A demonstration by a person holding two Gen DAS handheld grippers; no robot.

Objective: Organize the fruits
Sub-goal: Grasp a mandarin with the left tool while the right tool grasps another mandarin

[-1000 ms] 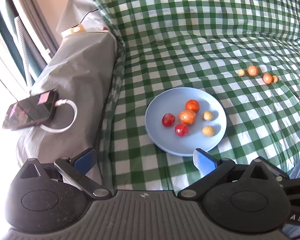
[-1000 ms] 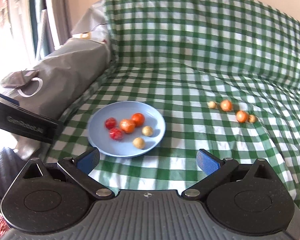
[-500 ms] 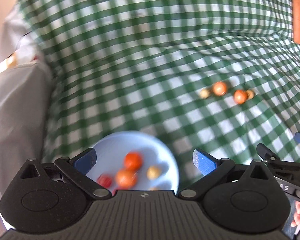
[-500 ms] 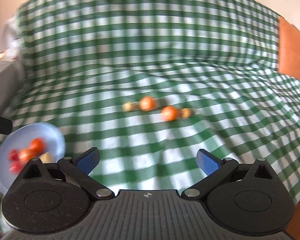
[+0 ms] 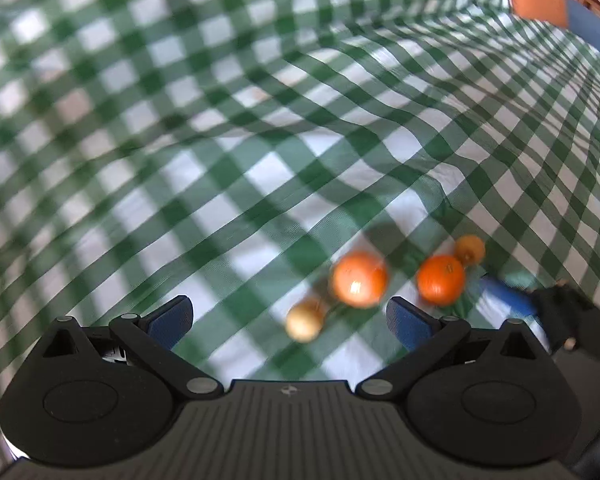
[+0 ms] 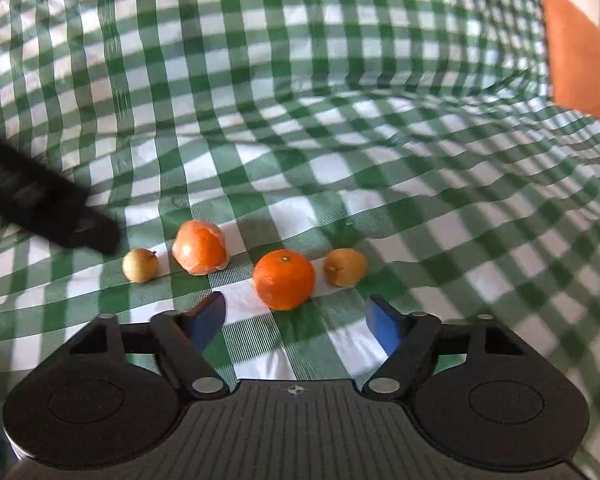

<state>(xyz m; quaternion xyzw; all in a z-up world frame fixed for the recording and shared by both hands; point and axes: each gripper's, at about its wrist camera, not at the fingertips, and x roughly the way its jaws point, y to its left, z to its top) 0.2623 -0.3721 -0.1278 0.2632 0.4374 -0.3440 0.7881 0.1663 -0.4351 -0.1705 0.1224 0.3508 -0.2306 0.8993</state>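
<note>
Both grippers have swung away from the blue plate, now out of view, and dropped close over the four fruits lying in a row on the green checked cloth [image 6: 340,80].

Taking the tangerine [image 6: 284,279] as my landmark in the right wrist view: a peeled-looking orange fruit [image 6: 200,247] sits just left of it, a small yellow fruit [image 6: 140,265] further left, and a small tan fruit [image 6: 345,267] just right, nearly touching it. An orange cushion [image 6: 576,52] shows far up to the right, beyond the cloth.

My right gripper [image 6: 296,320] has just been closing its jaws; they stand about half spread, and the tangerine lies just ahead of the tips, not pinched.

My left gripper [image 5: 288,316] has its jaws spread wide and holds nothing; in its blurred view the yellow fruit [image 5: 305,322] sits ahead between the tips. Its dark body reaches in from the left of the tangerine, ending just beside the yellow fruit.
</note>
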